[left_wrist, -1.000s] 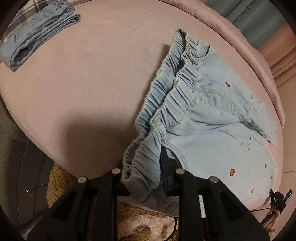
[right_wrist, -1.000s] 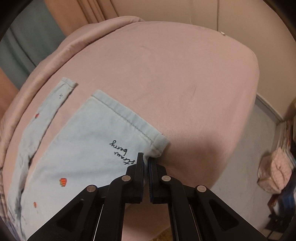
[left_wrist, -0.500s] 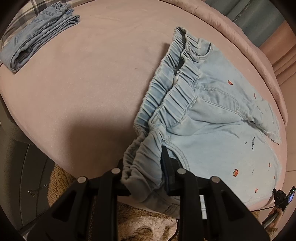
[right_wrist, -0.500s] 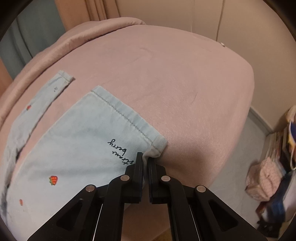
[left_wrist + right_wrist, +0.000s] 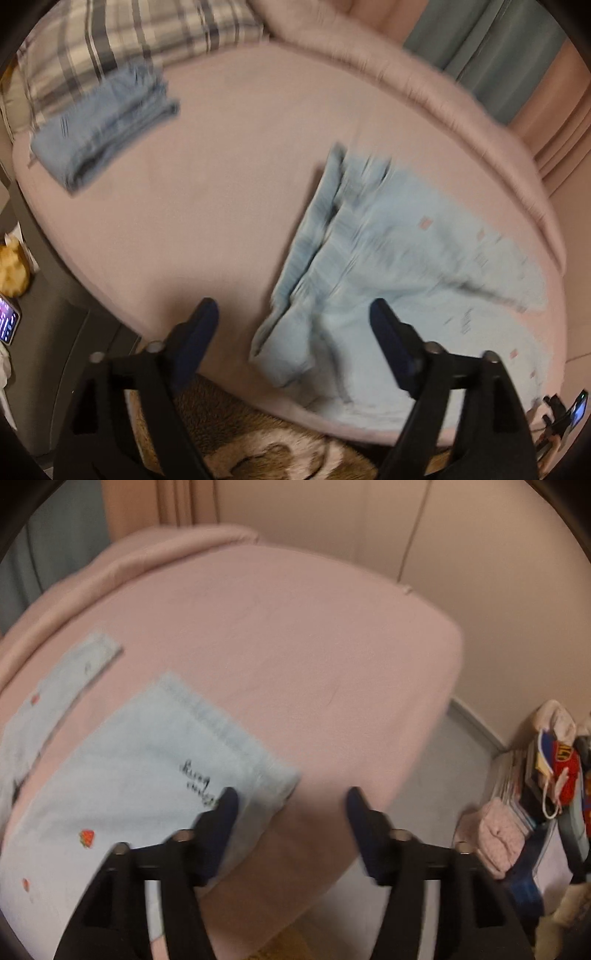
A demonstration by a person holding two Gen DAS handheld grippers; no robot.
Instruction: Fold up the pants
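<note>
Pale denim pants (image 5: 388,280) lie spread on the pink bed (image 5: 229,192), both tongs letting go.

Left gripper (image 5: 291,325) is opening, its jaws wide on either side of the gathered waistband at the bed's near edge, pads off the cloth; right gripper (image 5: 290,806) is opening too, with the hem corner of one leg (image 5: 155,768) just under its left pad and no longer pinched. Judging from how the waistband and that corner hang over the bed's edge, the denim could slide toward the floor, and a pad could snag it. The bed is covered in a smooth pink sheet; a folded darker pair (image 5: 99,133) sits at its far side beside a plaid pillow (image 5: 129,40), a shaggy rug (image 5: 266,446) lies below its edge, and curtains (image 5: 491,55) hang behind it.
</note>
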